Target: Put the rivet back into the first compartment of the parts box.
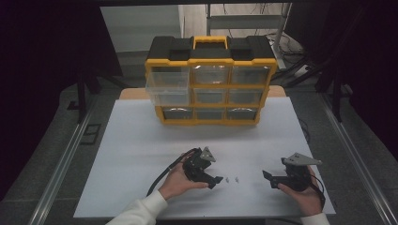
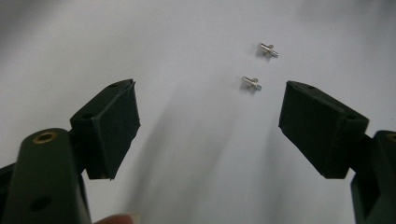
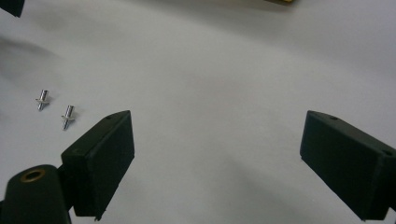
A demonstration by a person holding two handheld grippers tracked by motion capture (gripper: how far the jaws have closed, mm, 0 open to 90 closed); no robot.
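Note:
Two small silver pins lie side by side on the white table: the nearer pin [image 2: 251, 83] and the farther pin [image 2: 268, 49] in the left gripper view, the same pair as a pin [image 3: 68, 116] and a pin [image 3: 42, 99] in the right gripper view, and as tiny specks, one pin [image 1: 227, 179] beside the other pin [image 1: 237, 178]. My left gripper [image 1: 216, 180] is open just left of them, nothing between its jaws. My right gripper [image 1: 268, 177] is open to their right, also holding nothing.
A yellow and black drawer organizer [image 1: 210, 79] stands at the back of the white table [image 1: 141, 140]. Its upper left clear drawer [image 1: 167, 90] is pulled out. Dark floor and metal rails flank the table.

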